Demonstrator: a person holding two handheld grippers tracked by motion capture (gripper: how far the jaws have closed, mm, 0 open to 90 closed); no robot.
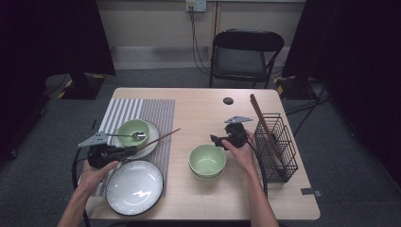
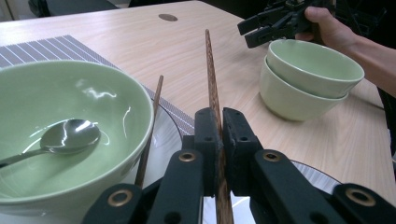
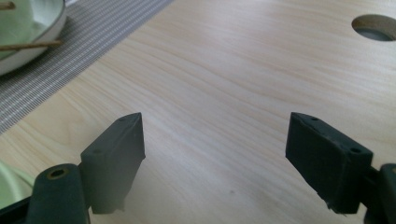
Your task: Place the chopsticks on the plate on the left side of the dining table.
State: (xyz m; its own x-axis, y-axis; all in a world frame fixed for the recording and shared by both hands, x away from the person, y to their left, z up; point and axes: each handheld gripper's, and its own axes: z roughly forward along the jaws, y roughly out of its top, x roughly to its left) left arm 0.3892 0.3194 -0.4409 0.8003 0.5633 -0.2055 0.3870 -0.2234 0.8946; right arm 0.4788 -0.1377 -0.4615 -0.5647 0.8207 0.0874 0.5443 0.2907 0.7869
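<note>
Left claw (image 2: 219, 135) — chopstick (image 2: 211, 74) base hidden

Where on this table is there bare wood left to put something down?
The widest bare patch is the table between the striped placemat, the round hole and the stacked green bowls. Another strip runs along the near edge, right of the grey plate. The placemat side is crowded with plates and a bowl; the wire rack fills the right edge.
</note>
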